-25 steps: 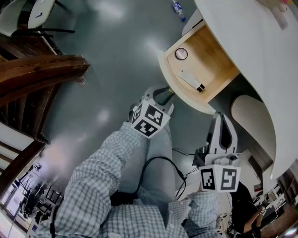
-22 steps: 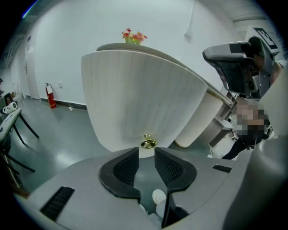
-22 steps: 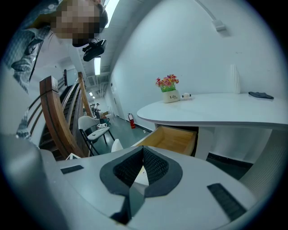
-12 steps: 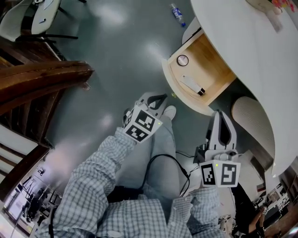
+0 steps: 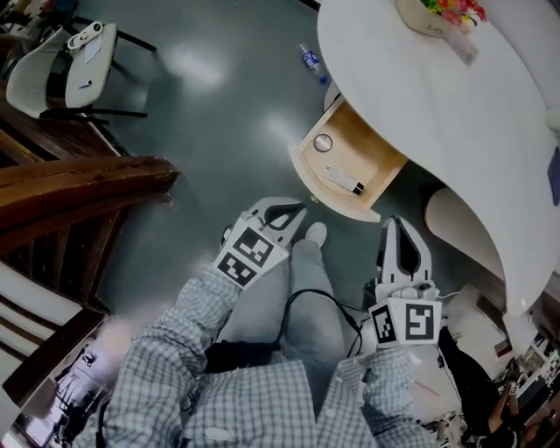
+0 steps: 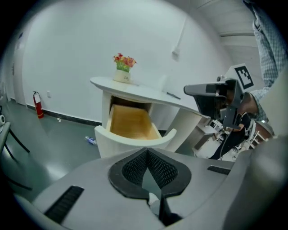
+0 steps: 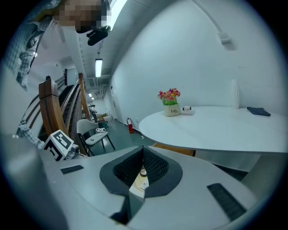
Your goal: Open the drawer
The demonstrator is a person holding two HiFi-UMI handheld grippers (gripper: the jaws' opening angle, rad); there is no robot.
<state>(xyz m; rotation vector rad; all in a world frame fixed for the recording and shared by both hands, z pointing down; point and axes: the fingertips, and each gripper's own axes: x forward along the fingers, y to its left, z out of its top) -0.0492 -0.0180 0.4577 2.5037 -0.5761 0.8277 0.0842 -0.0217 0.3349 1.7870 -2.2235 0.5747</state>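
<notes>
The drawer (image 5: 308, 181) under the round white table (image 5: 437, 96) stands pulled out, showing its wooden bottom, a round object (image 5: 324, 143) and a white bar-shaped thing (image 5: 343, 181). My left gripper (image 5: 297, 208) hangs shut and empty a short way in front of the drawer's curved white front, apart from it. In the left gripper view the jaws of the left gripper (image 6: 146, 151) meet below the open drawer (image 6: 130, 123). My right gripper (image 5: 400, 220) is shut with nothing in it, to the right of the drawer; its tips (image 7: 143, 148) touch.
A flower pot (image 5: 437, 13) stands on the table. A plastic bottle (image 5: 308, 59) lies on the floor beyond the drawer. A white chair (image 5: 70, 57) and a wooden stair rail (image 5: 79, 188) are at the left. A pale ribbed seat (image 5: 459, 223) sits at the right.
My left gripper has let go of the drawer front, closed its jaws and drawn back and up from it. The right gripper has risen a little. The drawer stays open.
</notes>
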